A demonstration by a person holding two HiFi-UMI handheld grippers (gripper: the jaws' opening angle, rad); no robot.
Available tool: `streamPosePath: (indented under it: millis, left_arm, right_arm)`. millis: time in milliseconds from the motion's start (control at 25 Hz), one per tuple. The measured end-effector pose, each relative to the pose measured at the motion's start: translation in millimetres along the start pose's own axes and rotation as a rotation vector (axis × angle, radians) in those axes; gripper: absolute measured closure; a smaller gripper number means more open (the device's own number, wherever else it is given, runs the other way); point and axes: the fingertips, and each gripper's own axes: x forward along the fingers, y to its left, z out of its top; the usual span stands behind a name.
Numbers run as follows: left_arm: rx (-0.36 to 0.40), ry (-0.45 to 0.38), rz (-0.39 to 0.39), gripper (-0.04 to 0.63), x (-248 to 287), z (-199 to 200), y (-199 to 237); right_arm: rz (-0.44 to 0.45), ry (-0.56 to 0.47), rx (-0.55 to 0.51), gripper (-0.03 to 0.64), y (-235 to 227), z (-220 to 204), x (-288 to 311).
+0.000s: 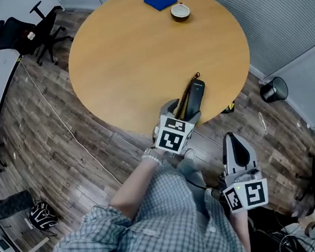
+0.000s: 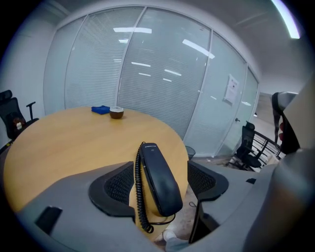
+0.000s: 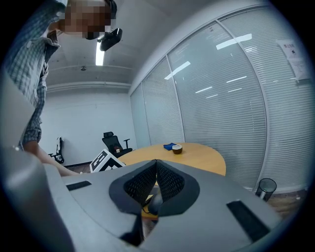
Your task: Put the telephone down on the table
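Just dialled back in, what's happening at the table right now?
A person works with two handheld grippers. The black corded telephone handset lies at the near edge of the round wooden table, between the open jaws of the left gripper, which is not gripping it. The right gripper is shut and empty, held off to the side of the table.

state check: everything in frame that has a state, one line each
telephone: lying on the table near its edge, not gripped
left claw: open, jaws either side of the telephone
right claw: shut, nothing between its jaws
blue cloth: lying flat at the table's far side
bowl: upright beside the blue cloth
waste bin: upright on the floor
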Motion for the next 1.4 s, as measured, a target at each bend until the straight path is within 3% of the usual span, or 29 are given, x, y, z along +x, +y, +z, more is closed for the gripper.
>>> streamPosePath:
  millis: [120, 280, 720, 880, 1400]
  left_arm:
    - [-0.002, -0.029, -0.013, 0.257, -18.2, 5.5, 1.5]
    - [0.033, -0.07, -0.01, 0.373, -43.8, 10.9, 5.0]
    - [0.068, -0.172, -0.019, 0.551, -116.9, 21.3, 13.3]
    - [0.078, -0.209, -0.012, 0.586, -140.7, 24.4, 16.1]
    - [0.101, -0.263, -0.014, 0.588, -213.8, 17.0, 38.5]
  right_arm:
    - [-0.003, -0.008, -0.004, 0.607, 12.9, 0.9, -1.4]
    - [-0.009, -0.02, -0.009, 0.606, 29.7, 0.5, -3.4]
    - [-0.025, -0.055, -0.02, 0.606, 75.9, 1.9, -11.9]
    - [-0.03, -0.065, -0.028, 0.607, 88.8, 2.8, -14.8]
    - [0.004, -0.099, -0.053, 0.607, 135.1, 4.4, -10.5]
